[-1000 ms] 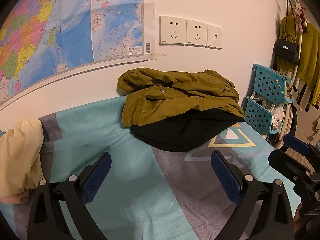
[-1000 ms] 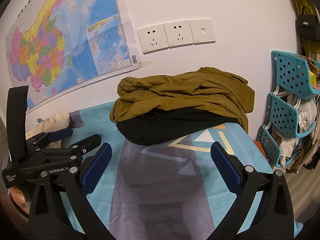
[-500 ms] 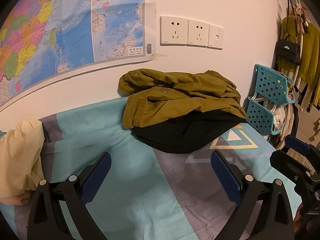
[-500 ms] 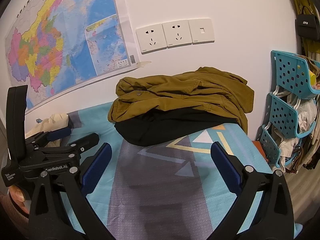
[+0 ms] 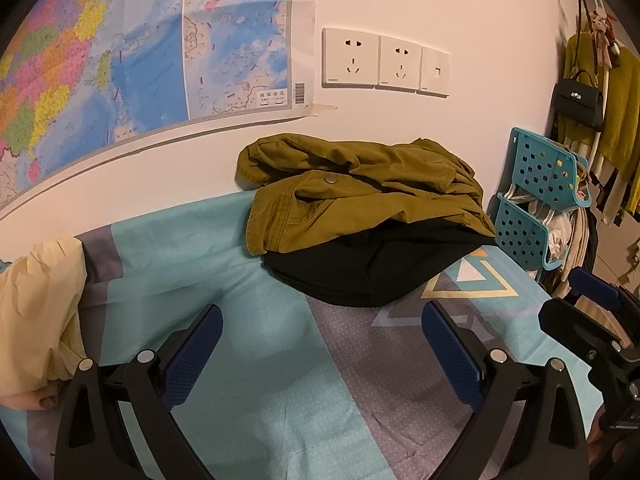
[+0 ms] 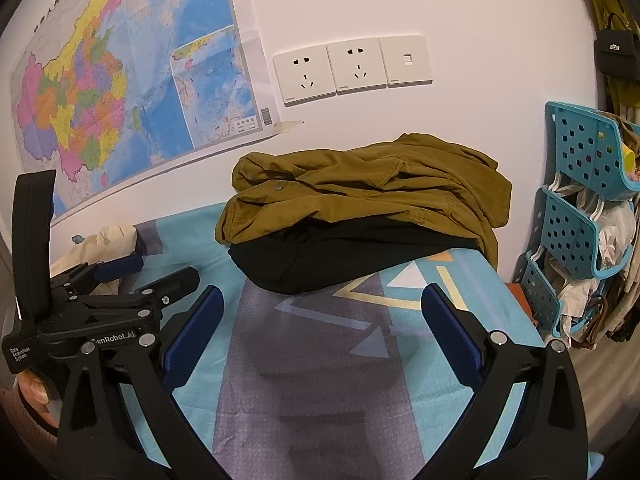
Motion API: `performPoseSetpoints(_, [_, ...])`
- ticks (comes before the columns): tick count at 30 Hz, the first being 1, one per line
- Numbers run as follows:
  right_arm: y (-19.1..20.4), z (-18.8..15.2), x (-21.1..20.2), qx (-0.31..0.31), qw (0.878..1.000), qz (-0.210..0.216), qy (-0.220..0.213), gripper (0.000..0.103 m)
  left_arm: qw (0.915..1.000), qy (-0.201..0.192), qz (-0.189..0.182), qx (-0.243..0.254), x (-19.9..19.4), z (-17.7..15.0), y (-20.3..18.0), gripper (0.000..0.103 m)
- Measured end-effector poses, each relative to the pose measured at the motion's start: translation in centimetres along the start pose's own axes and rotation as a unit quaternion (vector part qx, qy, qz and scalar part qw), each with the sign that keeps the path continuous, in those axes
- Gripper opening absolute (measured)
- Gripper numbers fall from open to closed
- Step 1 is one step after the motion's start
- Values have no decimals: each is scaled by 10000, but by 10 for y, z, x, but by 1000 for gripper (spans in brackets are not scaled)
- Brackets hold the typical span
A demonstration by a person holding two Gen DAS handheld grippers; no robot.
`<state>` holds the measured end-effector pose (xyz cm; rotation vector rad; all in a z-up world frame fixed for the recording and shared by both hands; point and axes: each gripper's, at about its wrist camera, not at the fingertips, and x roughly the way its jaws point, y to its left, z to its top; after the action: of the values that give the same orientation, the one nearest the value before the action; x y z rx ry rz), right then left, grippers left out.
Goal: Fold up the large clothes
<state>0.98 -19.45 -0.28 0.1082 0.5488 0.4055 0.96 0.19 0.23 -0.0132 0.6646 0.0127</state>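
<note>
Bed with patterned teal-grey sheet against white wall. Olive jacket lies crumpled atop a black garment at the far edge by the wall, ahead of both grippers, long axis along the wall. Left gripper and right gripper: jaws spread wide, empty. Neither clearly nearer.

two jackets, two hand-held grippers

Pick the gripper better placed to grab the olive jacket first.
Right, narrowly. The right gripper faces the olive jacket almost squarely; the left gripper sees it off toward its right. Both are open and empty.
</note>
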Motion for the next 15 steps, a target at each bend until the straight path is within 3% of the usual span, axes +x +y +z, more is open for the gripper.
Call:
performPoseSetpoints(9, [2, 6, 11, -209, 9998, 17, 44, 97, 9999, 84, 18, -53, 8, 3, 3, 96])
performPoseSetpoints(15, [2, 31, 45, -578, 9981, 21, 192, 97, 9994, 280, 84, -194, 28, 6, 12, 96])
